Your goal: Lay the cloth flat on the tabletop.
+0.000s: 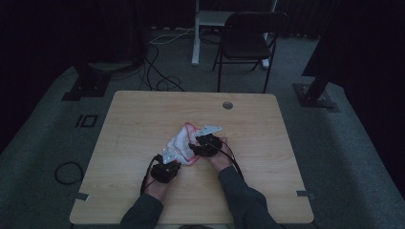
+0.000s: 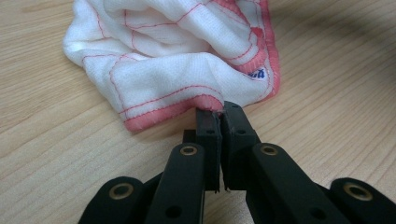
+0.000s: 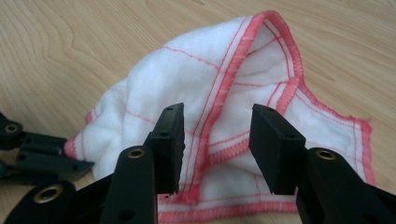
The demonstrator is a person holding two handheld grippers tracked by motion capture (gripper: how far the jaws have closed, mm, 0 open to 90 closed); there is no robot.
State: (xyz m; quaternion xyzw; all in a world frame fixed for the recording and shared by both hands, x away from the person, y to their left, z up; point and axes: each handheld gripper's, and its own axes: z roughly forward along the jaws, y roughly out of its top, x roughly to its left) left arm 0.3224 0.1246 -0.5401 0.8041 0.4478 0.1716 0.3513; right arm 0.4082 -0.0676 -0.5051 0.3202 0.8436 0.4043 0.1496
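Cloth [image 2: 187,60] hem clamped in left tool [image 2: 219,114]; right tool [image 3: 217,140] apart, over cloth fold.

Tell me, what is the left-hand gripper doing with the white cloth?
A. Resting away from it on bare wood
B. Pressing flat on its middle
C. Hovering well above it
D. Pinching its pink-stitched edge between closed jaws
D: in the left gripper view, the left gripper has its jaws shut together on the pink hem of the cloth, at the corner nearest the camera.
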